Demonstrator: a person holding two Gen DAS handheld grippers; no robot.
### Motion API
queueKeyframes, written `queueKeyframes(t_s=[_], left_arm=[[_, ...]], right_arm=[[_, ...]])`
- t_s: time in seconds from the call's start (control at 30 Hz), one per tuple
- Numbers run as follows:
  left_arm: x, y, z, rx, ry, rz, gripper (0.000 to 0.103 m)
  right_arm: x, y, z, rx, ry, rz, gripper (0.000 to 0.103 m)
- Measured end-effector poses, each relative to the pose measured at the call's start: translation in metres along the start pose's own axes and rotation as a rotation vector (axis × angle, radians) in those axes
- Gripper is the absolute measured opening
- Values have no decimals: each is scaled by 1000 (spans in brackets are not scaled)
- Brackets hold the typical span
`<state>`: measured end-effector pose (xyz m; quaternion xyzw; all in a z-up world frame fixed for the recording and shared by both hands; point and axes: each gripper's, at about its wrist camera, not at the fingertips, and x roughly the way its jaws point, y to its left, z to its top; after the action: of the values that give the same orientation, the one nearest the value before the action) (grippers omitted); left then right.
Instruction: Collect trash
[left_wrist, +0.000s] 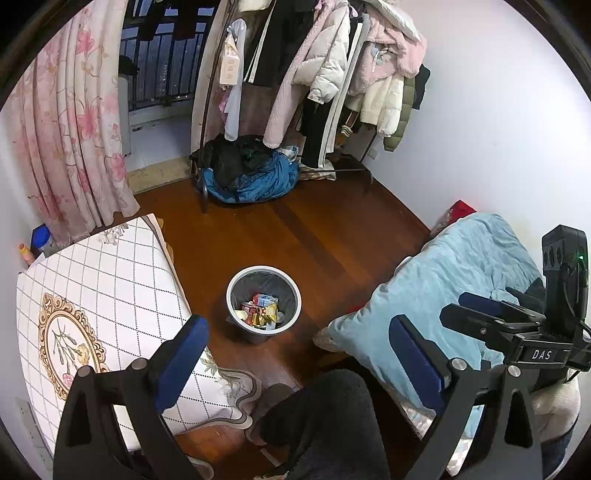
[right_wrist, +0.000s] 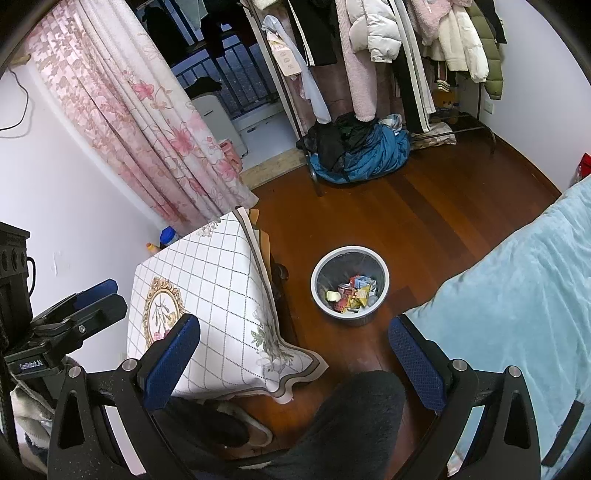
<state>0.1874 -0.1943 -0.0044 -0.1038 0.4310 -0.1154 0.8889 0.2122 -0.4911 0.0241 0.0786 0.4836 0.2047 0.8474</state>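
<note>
A grey waste bin with a dark liner stands on the wooden floor between table and bed. Inside it lies trash: red and yellow wrappers, a can and small cartons. My left gripper hovers open above the floor near the bin, nothing between its blue-padded fingers. My right gripper is also open and empty, held high in front of the bin. Each gripper shows at the edge of the other's view: the right gripper beside the bed, the left gripper beside the table.
A table with a checked cloth is at the left, a bed with a light blue blanket at the right. A person's dark-clad leg and slippers are below. A loaded clothes rack and a clothes heap stand behind.
</note>
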Motion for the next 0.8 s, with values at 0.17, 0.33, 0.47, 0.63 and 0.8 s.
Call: queueKeyframes(t_s=[0.17, 0.33, 0.47, 0.63, 0.8], left_arm=[[0, -1, 1, -1, 0, -2, 100], [1, -1, 1, -1, 2, -6, 100], [2, -3, 0, 5, 5, -10, 100], [2, -4, -1, 7, 3, -6, 103], [2, -3, -3, 10, 5, -9, 103]], right_arm=[[-1, 0, 1, -1, -2, -2, 103], [-3, -1, 6, -4, -3, -3, 103], [-4, -3, 8, -6, -3, -4, 103], [-4, -2, 9, -8, 1, -2, 103], [-5, -4, 10, -21, 9, 2, 103]])
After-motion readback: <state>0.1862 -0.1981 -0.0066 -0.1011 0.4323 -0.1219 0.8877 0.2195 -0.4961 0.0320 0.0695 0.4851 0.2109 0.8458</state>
